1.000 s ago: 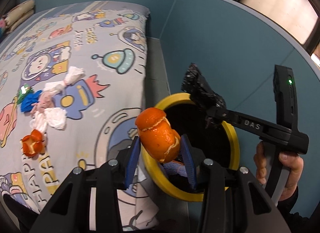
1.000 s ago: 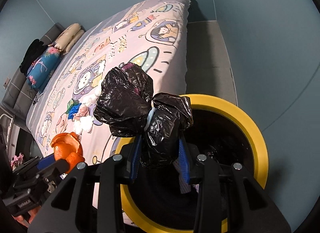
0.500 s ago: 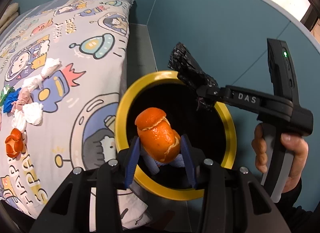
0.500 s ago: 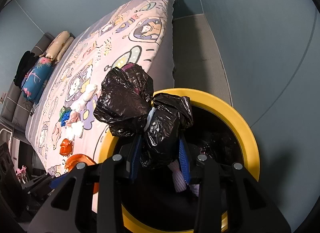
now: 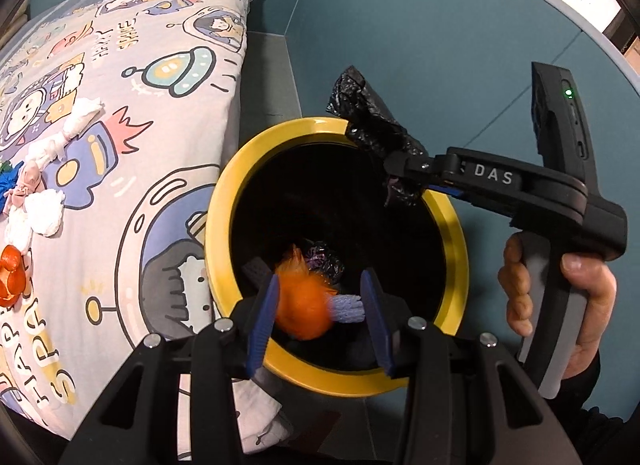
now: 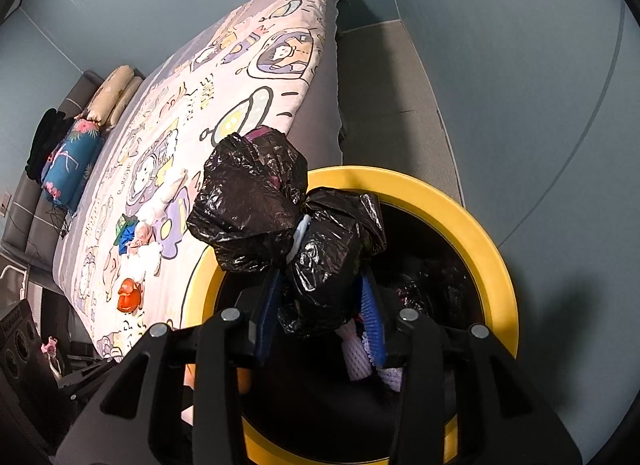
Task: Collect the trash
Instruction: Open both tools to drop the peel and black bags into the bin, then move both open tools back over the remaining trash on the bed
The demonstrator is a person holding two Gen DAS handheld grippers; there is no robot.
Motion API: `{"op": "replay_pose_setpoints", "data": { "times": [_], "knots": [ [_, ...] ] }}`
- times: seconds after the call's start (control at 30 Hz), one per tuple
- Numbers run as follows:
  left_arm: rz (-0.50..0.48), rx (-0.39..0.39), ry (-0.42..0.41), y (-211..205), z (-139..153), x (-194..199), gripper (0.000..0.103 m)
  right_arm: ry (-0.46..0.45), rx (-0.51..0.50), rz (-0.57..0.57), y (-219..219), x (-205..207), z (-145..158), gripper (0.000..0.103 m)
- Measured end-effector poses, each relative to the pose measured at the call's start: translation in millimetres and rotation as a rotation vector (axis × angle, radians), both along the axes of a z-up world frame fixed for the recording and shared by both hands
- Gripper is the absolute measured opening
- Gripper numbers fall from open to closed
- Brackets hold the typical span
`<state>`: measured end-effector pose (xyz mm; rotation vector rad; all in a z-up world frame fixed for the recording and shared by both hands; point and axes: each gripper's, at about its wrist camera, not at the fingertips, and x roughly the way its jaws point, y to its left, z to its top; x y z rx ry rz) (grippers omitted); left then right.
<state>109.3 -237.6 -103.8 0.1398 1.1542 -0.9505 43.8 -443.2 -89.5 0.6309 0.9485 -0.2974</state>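
Note:
A yellow-rimmed black bin (image 5: 218,221) (image 6: 480,233) stands on the floor beside the bed. My left gripper (image 5: 318,317) is open over its mouth. A blurred orange peel (image 5: 302,301) falls between the fingers into the bin. My right gripper (image 6: 320,313) is shut on a tied black plastic bag (image 6: 276,217) and holds it above the bin's rim; in the left wrist view the bag (image 5: 372,125) hangs over the far rim. More trash lies on the bed: white tissues (image 5: 44,213), a blue scrap (image 5: 8,181) and another orange peel (image 5: 12,275) (image 6: 129,296).
The bed with a cartoon space quilt (image 5: 120,105) fills the left side. Blue-grey walls (image 5: 420,45) close the right. A grey floor strip (image 6: 384,97) runs between bed and wall. Pillows (image 6: 72,157) lie at the bed's far end.
My left gripper has opened and let go of the orange peel, which drops into the bin. The right gripper still holds the black bag over the rim.

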Motion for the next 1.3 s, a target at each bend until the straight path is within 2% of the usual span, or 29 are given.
{"op": "replay_pose_setpoints", "data": {
  "times": [0.27, 0.4, 0.83, 1.3],
  "knots": [
    [0.012, -0.025, 0.007, 6, 6, -1, 0.053, -0.014, 0.016, -0.022, -6, -3, 2, 0.048],
    [0.038, -0.050, -0.006, 15, 14, 2, 0.067, -0.029, 0.022, -0.028, -8, -4, 5, 0.052],
    [0.122, -0.084, -0.047, 48, 37, 25, 0.070, -0.075, -0.002, -0.022, -5, -4, 25, 0.053],
    [0.277, -0.046, -0.151, 121, 52, 57, 0.085, -0.142, -0.063, 0.141, 44, 40, 67, 0.063]
  ]
}}
